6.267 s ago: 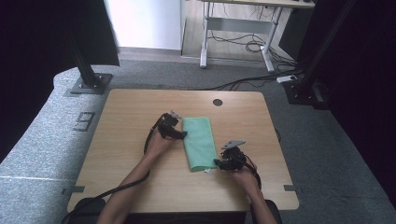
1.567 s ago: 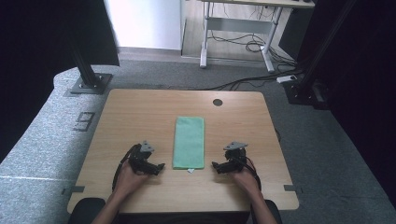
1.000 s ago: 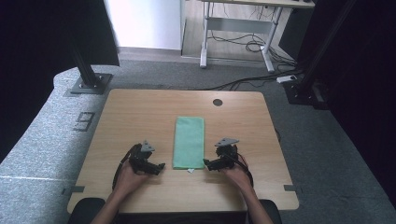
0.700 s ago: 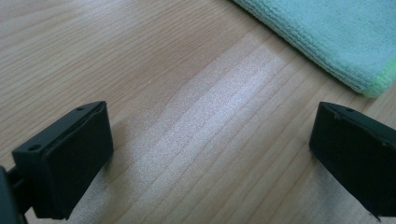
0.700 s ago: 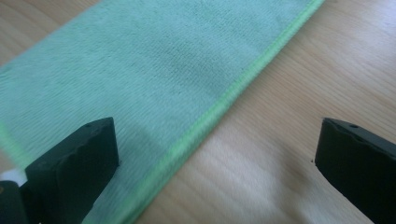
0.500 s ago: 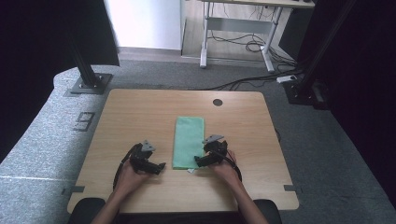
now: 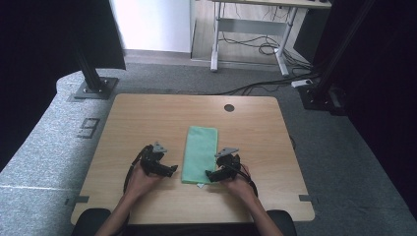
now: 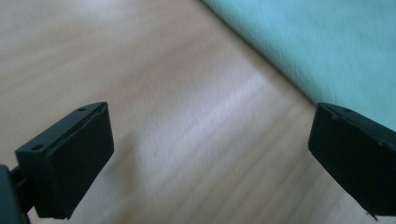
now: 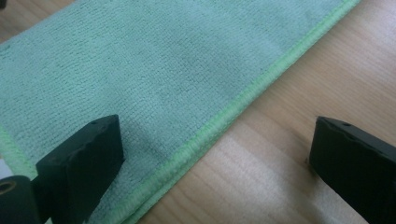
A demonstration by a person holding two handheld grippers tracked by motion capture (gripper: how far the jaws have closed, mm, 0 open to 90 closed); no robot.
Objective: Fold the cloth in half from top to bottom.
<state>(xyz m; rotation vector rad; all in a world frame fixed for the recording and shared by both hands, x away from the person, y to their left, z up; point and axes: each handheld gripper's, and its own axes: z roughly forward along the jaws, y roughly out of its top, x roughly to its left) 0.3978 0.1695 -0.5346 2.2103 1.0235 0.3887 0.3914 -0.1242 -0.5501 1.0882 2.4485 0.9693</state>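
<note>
A green cloth (image 7: 200,153) lies folded into a long strip in the middle of the wooden table (image 7: 142,118). My left gripper (image 7: 170,170) is open just left of the cloth's near end, over bare wood. In the left gripper view (image 8: 210,154) the cloth (image 8: 327,42) fills the upper right corner. My right gripper (image 7: 210,174) is open at the cloth's near right corner. In the right gripper view (image 9: 215,158) the cloth's hemmed edge (image 9: 224,119) runs between the wide-apart jaws, one jaw over the cloth (image 9: 154,65), the other over wood.
A round cable hole (image 7: 229,107) sits near the table's far edge. A small white tag (image 7: 200,185) pokes out at the cloth's near end. Black stands (image 7: 93,83) and a desk frame (image 7: 246,34) stand on the floor beyond the table.
The right gripper has slid left from beside the cloth to its near right corner. The left gripper has stayed close to the cloth's near left side. Earlier, both grippers had worked on the cloth.
</note>
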